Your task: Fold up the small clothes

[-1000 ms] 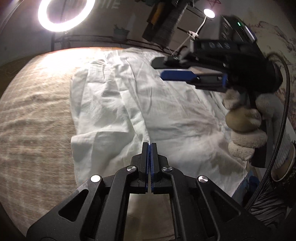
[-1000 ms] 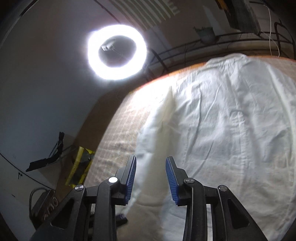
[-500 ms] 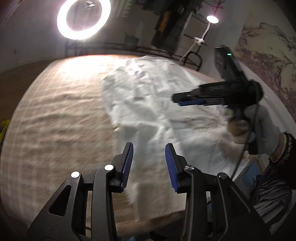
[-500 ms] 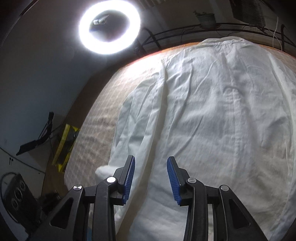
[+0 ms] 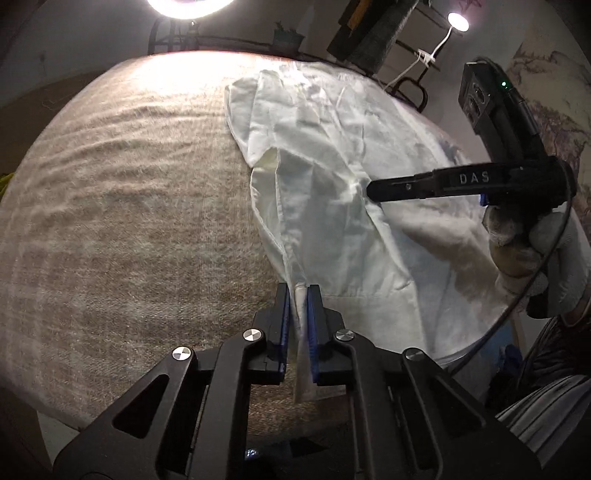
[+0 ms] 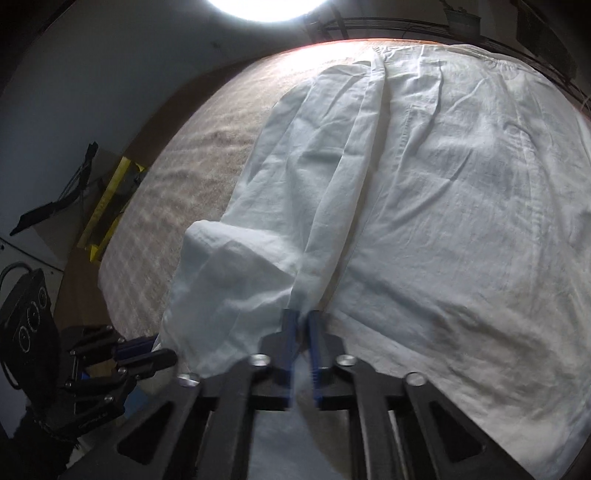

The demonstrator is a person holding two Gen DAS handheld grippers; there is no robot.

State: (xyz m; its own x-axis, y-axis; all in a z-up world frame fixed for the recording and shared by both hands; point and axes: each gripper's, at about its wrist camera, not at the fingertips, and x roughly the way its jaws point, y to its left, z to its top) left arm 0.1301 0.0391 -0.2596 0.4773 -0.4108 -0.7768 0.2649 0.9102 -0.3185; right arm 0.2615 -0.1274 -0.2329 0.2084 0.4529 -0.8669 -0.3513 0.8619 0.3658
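A white garment [image 5: 332, 155] lies spread on a beige textured table [image 5: 129, 203]. Its left side is folded over as a long strip [image 6: 295, 192] on top of the body [image 6: 461, 184]. My left gripper [image 5: 298, 291] is shut on the near corner of that strip, at the table's front edge. My right gripper [image 6: 300, 321] is shut on a bunched edge of the same folded strip. In the left wrist view the right gripper [image 5: 373, 190] bites the cloth at mid garment. In the right wrist view the left gripper [image 6: 147, 354] shows at lower left, against the cloth.
A ring light [image 5: 188, 3] glares behind the table's far edge, with a dark metal rack [image 5: 369, 33] and a small lamp [image 5: 458, 22] beside it. A yellow frame [image 6: 107, 210] stands on the floor left of the table. The cloth hangs over the near edge.
Both grippers were open half a second ago. Both have come down and shut on the folded left strip of the garment, which is now bunched and lifted a little.
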